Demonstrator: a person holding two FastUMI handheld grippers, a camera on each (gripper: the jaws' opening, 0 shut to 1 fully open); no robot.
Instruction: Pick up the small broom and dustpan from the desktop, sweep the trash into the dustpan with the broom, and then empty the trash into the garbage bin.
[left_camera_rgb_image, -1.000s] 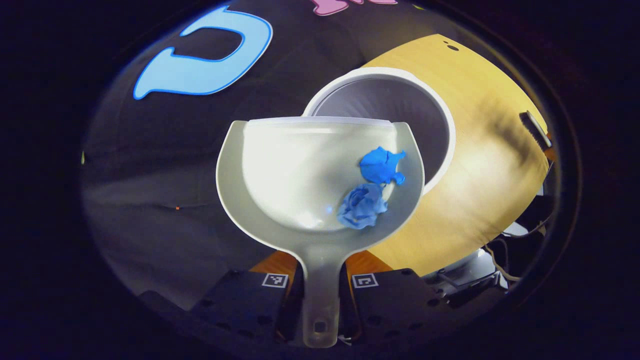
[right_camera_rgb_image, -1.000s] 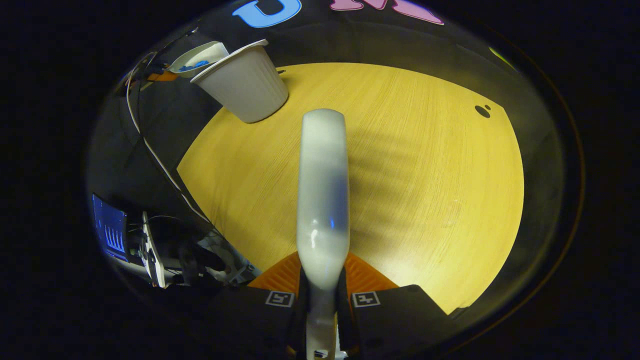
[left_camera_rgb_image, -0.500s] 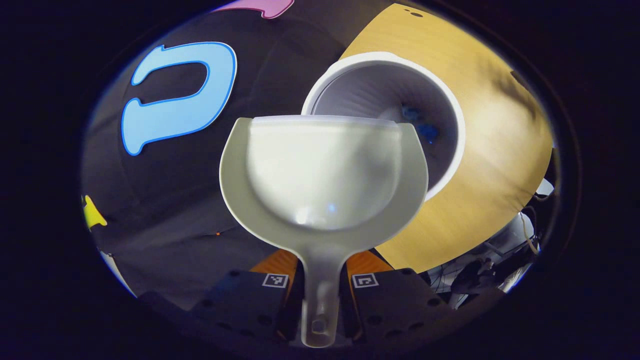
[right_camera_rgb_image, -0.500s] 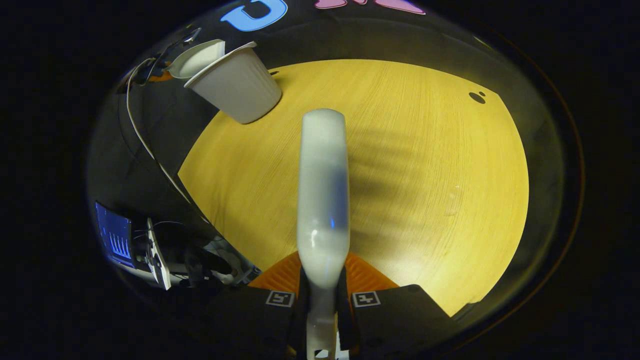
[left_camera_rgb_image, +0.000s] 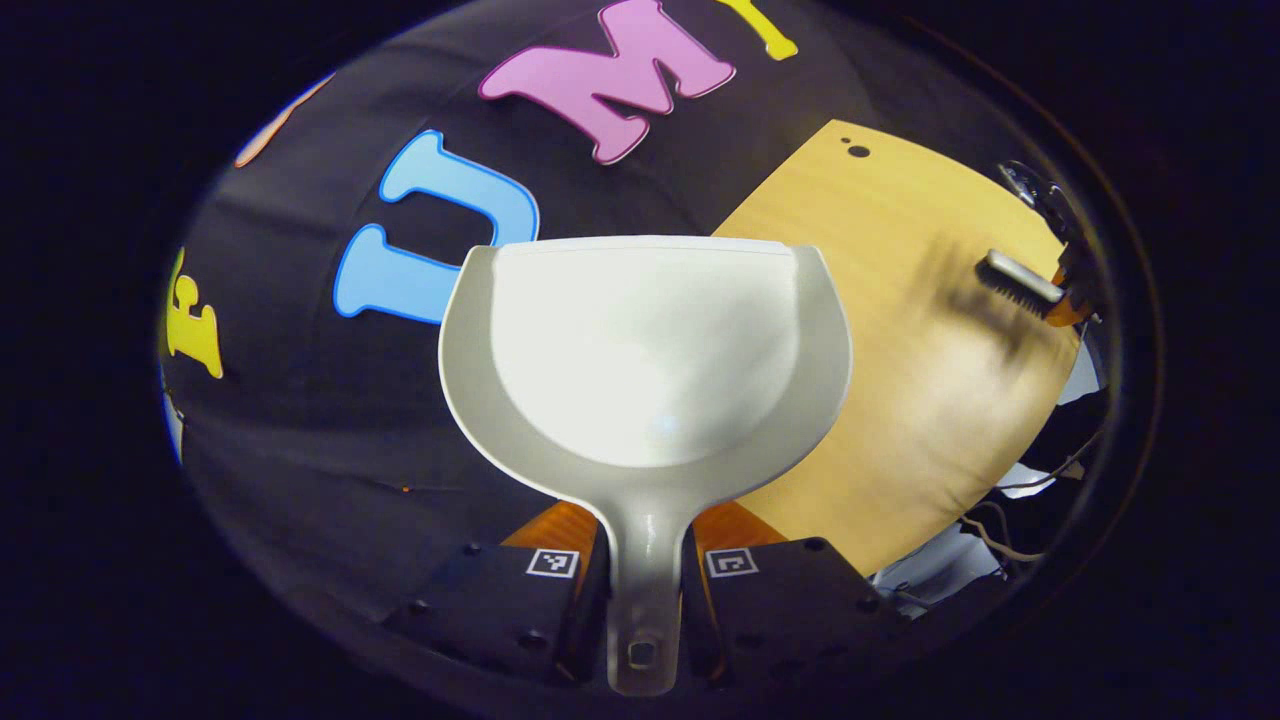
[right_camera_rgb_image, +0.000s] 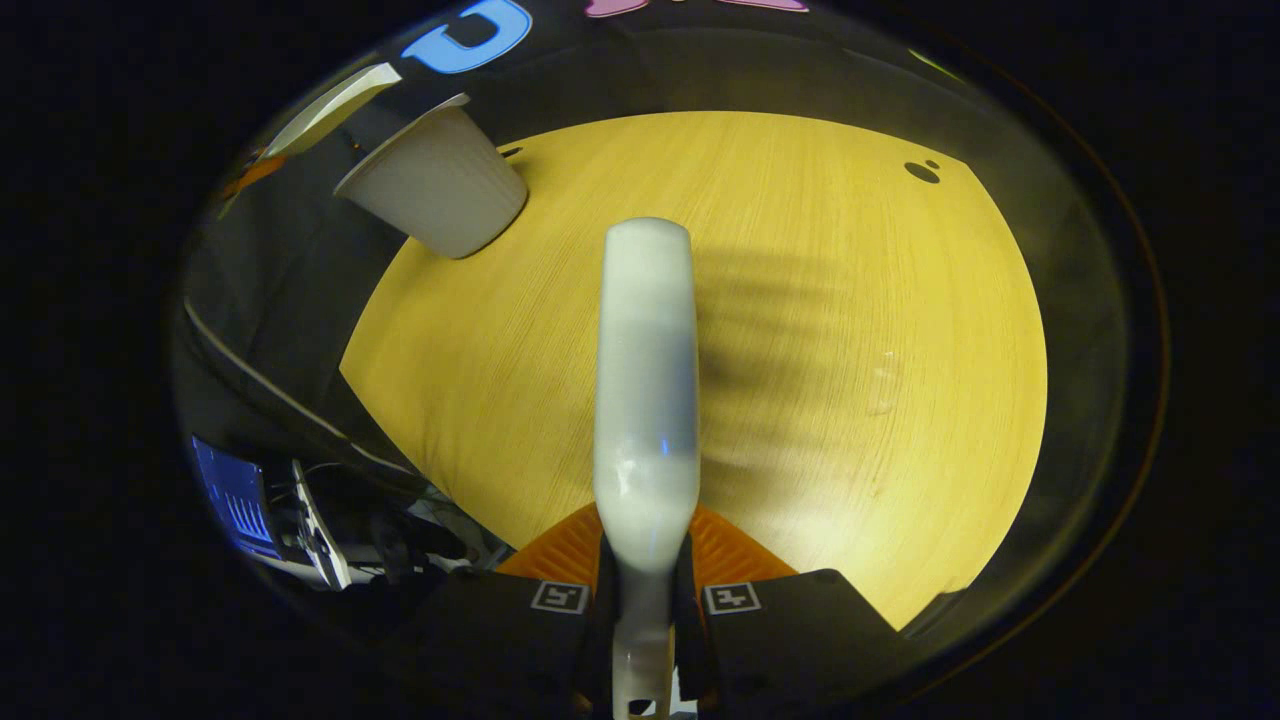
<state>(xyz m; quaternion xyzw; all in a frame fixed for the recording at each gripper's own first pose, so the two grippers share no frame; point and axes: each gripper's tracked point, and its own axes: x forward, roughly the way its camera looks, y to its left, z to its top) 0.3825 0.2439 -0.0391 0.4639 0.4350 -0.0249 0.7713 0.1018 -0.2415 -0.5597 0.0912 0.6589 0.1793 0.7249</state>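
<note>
Left gripper view: my left gripper (left_camera_rgb_image: 641, 590) clamps the light, stiff dustpan (left_camera_rgb_image: 645, 350) by its slim handle; my right gripper (right_camera_rgb_image: 641, 590) pinches the broom (right_camera_rgb_image: 645, 380) likewise.

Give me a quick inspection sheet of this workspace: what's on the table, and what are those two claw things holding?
Surface: wooden table, bare, with a small dark hole near the far edge.
Job's things: dustpan, no trash in it; broom; white garbage bin on the table's far left corner.
Clutter: nothing seen on the table.
Grippers: left gripper, jaws closed on the dustpan's handle; right gripper, jaws closed on the broom's handle.
Cables: a cable beside the table.
Surroundings: black cloth wall; a lit screen low on the left.
</note>
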